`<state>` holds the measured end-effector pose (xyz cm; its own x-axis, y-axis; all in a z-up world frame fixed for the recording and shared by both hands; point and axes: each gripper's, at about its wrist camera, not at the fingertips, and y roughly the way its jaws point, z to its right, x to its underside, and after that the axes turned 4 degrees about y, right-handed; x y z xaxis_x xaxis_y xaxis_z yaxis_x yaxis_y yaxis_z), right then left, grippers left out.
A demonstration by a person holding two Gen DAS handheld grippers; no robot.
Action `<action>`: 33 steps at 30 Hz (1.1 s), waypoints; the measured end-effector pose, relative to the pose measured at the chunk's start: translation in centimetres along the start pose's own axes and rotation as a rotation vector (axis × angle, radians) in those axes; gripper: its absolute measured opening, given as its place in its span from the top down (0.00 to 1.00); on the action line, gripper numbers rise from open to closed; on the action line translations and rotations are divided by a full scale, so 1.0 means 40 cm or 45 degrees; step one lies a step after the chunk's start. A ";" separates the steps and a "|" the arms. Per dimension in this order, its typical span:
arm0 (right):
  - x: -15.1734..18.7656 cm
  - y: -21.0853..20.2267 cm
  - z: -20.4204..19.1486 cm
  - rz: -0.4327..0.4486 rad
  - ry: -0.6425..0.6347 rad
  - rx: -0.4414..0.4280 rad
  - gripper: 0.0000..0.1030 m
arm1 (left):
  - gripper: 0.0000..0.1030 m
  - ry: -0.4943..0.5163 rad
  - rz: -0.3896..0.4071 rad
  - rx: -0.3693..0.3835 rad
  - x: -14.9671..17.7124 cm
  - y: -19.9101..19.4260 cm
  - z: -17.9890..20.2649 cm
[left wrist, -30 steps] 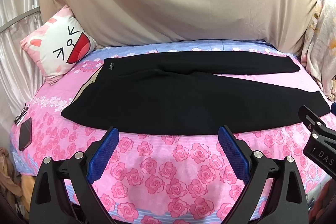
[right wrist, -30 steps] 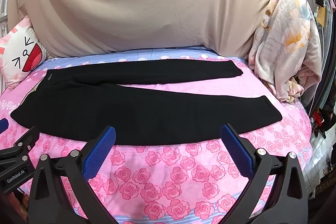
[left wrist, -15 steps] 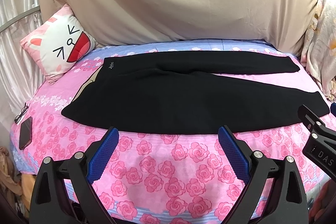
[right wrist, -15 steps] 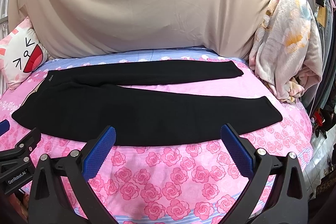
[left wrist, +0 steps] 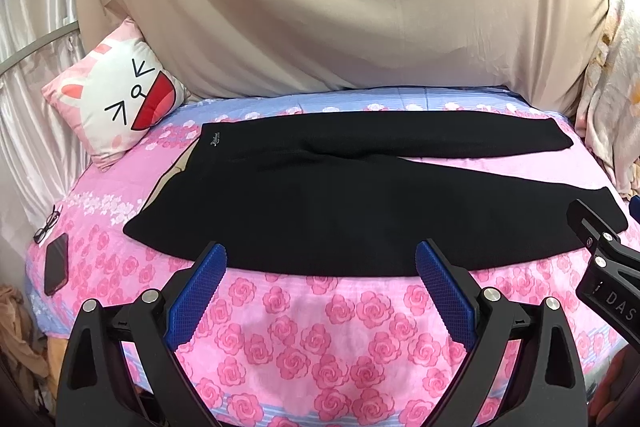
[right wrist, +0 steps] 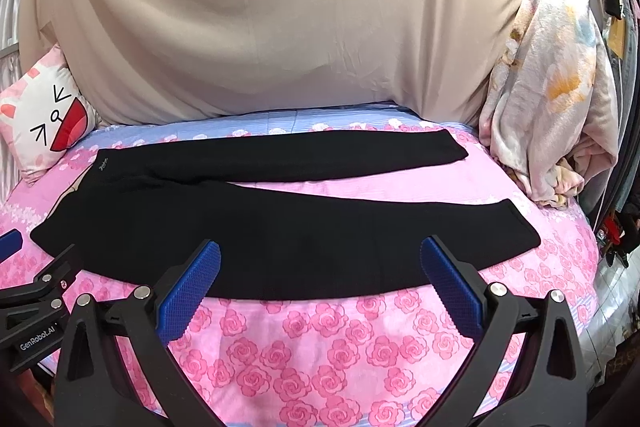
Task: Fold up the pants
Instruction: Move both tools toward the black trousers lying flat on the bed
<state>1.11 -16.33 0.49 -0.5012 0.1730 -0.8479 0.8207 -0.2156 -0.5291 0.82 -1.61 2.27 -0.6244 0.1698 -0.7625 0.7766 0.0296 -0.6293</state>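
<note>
black knit pants (left wrist: 328, 203) lie flat on the bed (left wrist: 328, 331), waistband toward the cat-face pillow (left wrist: 120, 107) on the left, both legs running off to the right and parted in a narrow v. compared with a second ago, almost nothing has changed: the garment keeps the same outline, no corner is lifted, and both views have only crept a touch nearer the near edge of the cloth. that means folding has not begun; this reads as the approach before a first grasp.

the left tongs (left wrist: 320, 259) hover spread wide, holding nothing, their tips just over the near hem of the seat and thigh. the right tongs (right wrist: 320, 257) are likewise spread and empty, above the near leg toward the knee. each tool shows at the edge of the other's view.

the pants look like a soft, matte, slightly fuzzy fabric, thick enough to lie without wrinkles apart from a small crease at the crotch; a tiny pale logo sits at the far waistband corner. the bedsheet is a smooth printed cotton, pink roses with lilac bands, stretched over a rounded mattress. the tong pads (left wrist: 200, 291) are blue with a fine dimpled grip texture, set in black frames. behind hangs a draped beige cloth (right wrist: 280, 27); a plush floral blanket (right wrist: 552, 107) is heaped at the right. a phone (left wrist: 56, 263) and glasses (left wrist: 48, 223) rest at the bed's left edge.

a sensible first fold, i judge, brings the near leg over the far one.
</note>
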 end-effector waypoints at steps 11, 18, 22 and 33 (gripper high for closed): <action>-0.027 0.034 -0.017 -0.017 -0.024 -0.009 0.05 | 0.09 -0.018 -0.014 -0.012 -0.032 0.034 -0.013; -0.034 0.047 -0.014 -0.021 -0.024 -0.002 0.05 | 0.09 -0.009 -0.018 0.001 -0.058 0.058 -0.009; -0.044 0.059 -0.022 -0.024 -0.036 0.008 0.05 | 0.09 -0.008 -0.020 0.010 -0.076 0.073 -0.007; -0.078 0.108 -0.018 -0.040 -0.034 0.006 0.05 | 0.09 -0.002 -0.028 -0.013 -0.113 0.111 -0.007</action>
<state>6.39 -17.12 0.87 -0.5335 0.1544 -0.8316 0.8034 -0.2148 -0.5553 7.11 -1.95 2.97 -0.6414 0.1676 -0.7487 0.7634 0.0432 -0.6444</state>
